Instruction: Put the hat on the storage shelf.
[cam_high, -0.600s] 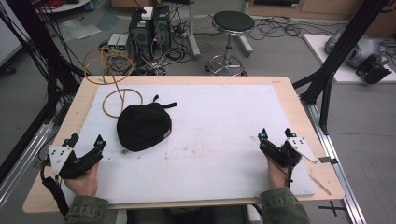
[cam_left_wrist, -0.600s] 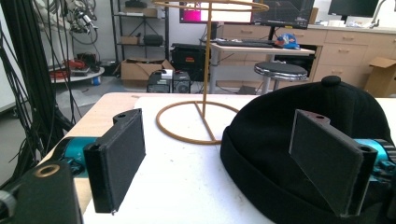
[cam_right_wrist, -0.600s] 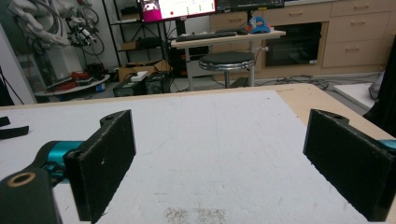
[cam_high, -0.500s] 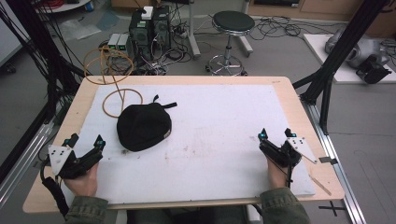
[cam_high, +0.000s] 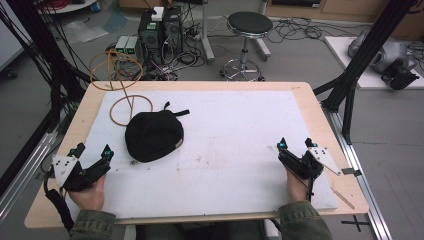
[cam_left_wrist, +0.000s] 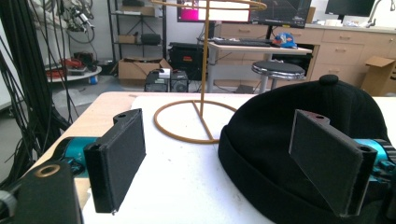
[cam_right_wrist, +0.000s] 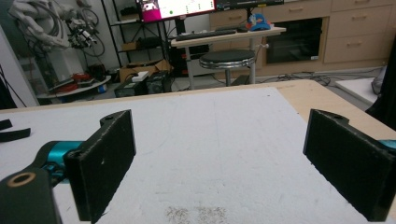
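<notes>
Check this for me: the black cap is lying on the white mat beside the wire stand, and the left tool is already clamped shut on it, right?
Not quite. The black cap does lie on the white mat beside the wire stand, but the left tool is open and short of it, holding nothing. The high view shows the gap; the left gripper view shows the jaws standing wide.

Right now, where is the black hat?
In the high view the black hat lies on the table's left side, beside the wire stand, just ahead of the left tongs.

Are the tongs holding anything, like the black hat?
No. Both the left tongs and right tongs are open and empty. The black hat lies on the white mat, untouched.
</notes>
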